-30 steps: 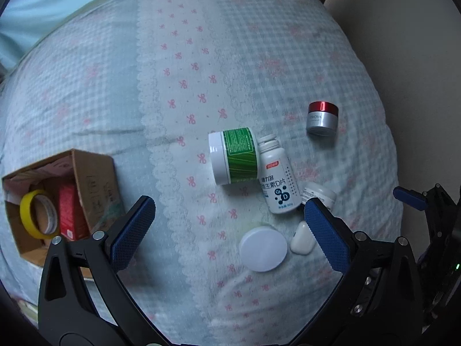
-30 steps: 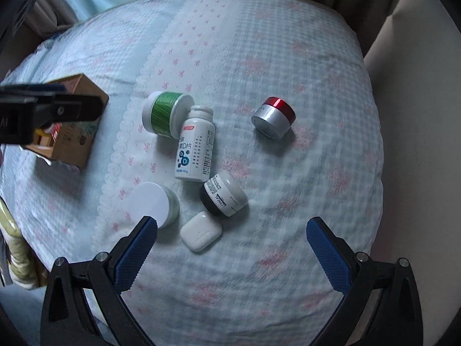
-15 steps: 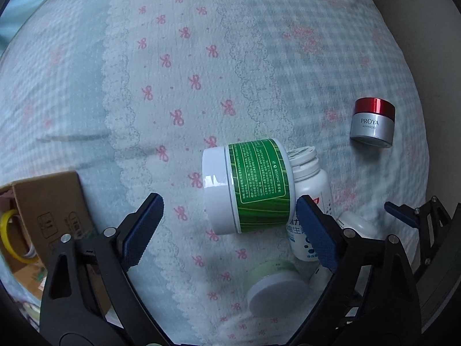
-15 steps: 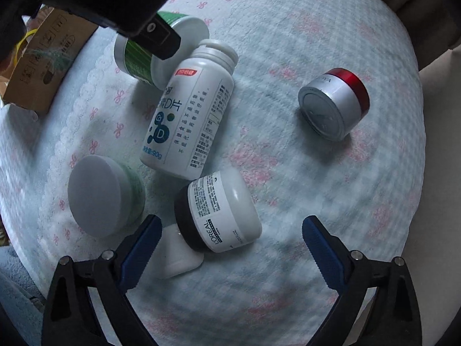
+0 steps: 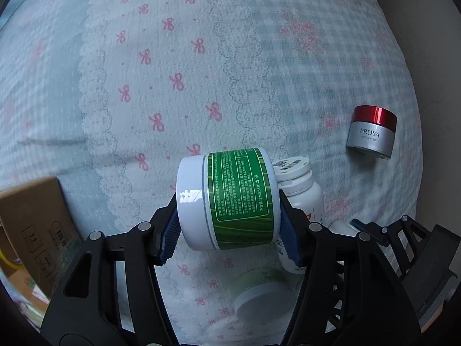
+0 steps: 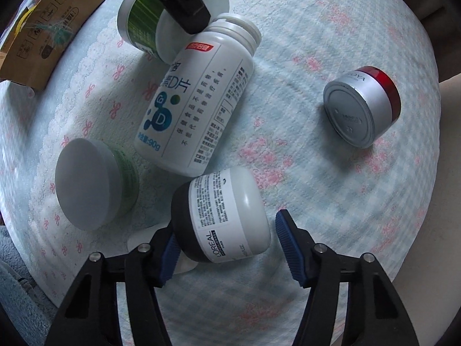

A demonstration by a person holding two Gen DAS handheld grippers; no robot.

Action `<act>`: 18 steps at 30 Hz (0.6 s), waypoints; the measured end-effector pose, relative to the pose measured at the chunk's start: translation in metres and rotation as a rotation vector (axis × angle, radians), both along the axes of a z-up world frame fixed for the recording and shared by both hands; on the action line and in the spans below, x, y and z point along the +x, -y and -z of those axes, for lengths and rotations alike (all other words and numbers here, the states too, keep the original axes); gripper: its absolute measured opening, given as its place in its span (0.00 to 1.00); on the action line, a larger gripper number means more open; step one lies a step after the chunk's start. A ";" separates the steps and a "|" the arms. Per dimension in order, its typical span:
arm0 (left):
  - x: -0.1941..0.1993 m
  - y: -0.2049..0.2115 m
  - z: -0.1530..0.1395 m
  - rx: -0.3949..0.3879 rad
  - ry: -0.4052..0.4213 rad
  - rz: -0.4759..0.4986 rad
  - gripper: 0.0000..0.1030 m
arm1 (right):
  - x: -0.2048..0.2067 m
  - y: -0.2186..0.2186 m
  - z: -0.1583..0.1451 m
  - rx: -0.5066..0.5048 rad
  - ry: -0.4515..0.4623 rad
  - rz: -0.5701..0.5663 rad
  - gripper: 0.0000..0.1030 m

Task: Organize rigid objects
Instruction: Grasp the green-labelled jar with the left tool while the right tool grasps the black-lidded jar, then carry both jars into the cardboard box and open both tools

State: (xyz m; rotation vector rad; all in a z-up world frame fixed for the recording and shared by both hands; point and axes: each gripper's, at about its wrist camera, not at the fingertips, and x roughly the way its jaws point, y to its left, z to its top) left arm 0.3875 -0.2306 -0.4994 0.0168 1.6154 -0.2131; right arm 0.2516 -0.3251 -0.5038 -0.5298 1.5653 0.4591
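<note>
- the quilted bedspread point(image 5: 178, 66) with pink bows lay under everything.
- a cardboard box point(image 5: 34, 230) sat at the left edge.
- the left gripper point(image 5: 229, 230) had just been closing; its blue pads pressed both ends of the green-labelled jar point(image 5: 230, 199) — lying on its side.
- the right gripper point(image 6: 227, 243) had just been closing around the black-lidded l'oreal jar point(image 6: 222, 225); one pad touched the lid, the other stood just clear of the base.
- a white supplement bottle point(image 6: 198, 101) lay between the two jars, touching both.
- a pale green jar point(image 6: 92, 181) sat left of it.
- a red-lidded silver jar point(image 6: 363, 106) lay well apart, on its side.
</note>
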 end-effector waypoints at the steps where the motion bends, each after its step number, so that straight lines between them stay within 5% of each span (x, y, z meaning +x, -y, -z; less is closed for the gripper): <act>1: 0.002 0.004 0.004 0.008 -0.002 0.008 0.53 | 0.003 -0.003 0.003 0.002 -0.007 -0.003 0.50; 18: -0.005 -0.005 -0.016 0.021 0.078 0.012 0.52 | 0.033 0.012 -0.010 0.020 -0.005 0.093 0.48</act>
